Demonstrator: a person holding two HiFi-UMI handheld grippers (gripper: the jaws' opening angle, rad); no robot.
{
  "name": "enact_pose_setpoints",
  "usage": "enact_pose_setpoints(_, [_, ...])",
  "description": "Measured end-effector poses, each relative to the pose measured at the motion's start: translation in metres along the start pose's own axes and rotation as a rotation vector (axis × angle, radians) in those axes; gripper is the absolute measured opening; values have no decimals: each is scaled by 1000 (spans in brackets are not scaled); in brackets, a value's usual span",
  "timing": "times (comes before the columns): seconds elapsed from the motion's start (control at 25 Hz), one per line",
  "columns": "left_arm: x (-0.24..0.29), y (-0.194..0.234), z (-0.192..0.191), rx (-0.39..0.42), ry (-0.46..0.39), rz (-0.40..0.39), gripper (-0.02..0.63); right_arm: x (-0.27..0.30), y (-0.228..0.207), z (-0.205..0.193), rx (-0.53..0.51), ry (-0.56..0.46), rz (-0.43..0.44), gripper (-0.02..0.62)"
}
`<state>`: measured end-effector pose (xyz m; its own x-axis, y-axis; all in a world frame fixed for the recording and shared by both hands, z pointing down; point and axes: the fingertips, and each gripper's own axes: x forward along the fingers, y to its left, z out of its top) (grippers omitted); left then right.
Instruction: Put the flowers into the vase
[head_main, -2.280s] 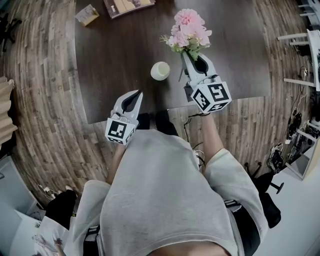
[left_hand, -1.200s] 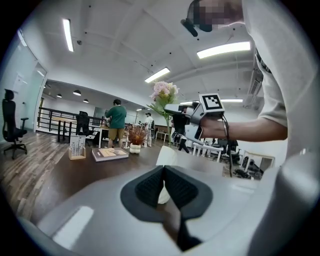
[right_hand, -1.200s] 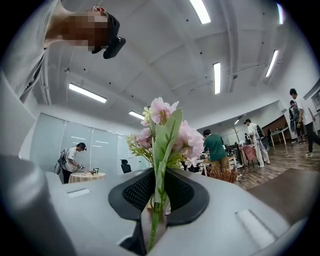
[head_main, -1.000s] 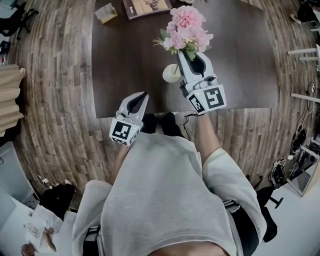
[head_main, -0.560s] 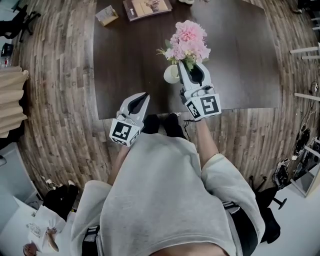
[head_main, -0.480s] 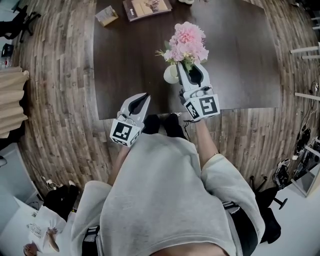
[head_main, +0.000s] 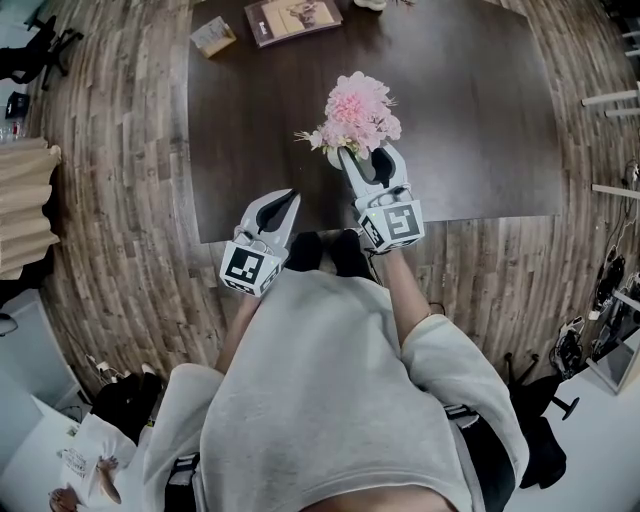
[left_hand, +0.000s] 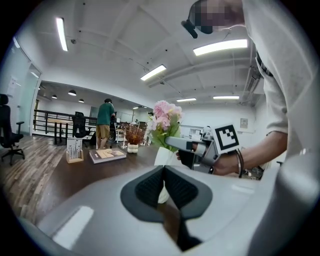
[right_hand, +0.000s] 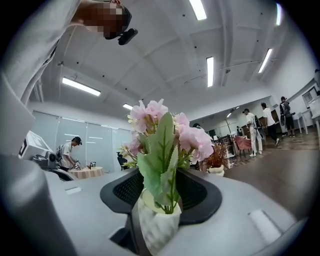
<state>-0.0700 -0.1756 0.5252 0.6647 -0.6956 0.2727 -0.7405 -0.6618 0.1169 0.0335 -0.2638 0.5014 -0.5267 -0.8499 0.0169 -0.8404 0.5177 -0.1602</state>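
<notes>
My right tongs (head_main: 363, 160) have just been opening and now stand apart around the flowers (head_main: 356, 108), whose stems sit in the white vase (right_hand: 157, 225) between the jaws. My left tongs (left_hand: 164, 170) are pressed together, empty, off to that side. If I pull back crooked, a jaw could snag a leaf and tip the vase. The dark table (head_main: 470, 120) looks smooth; around it are a plank floor (head_main: 110, 200) and an open, strip-lit office.

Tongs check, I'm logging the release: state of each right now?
Left tongs: closed, empty.
Right tongs: open, just been opening; flowers between them, stems in vase.
</notes>
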Motion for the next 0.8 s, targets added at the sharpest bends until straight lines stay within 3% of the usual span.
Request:
enact_pose_setpoints(0.16, [1,-1,0,-1,2,1,11,-3,1,-12,7,26,7,247])
enact_pose_setpoints(0.6, [-1,3,-2,-4,4,8,11,-3,1,-42,-49,93,-27,307])
enact_pose_setpoints(0.72, [-1,1,-1,-4,1,7,11,-5,6,-39,-97,106,-29,360])
enact_pose_setpoints(0.8, [0,1,-1,-5,1,7,11,-6,10,-37,-148,107,-46,360])
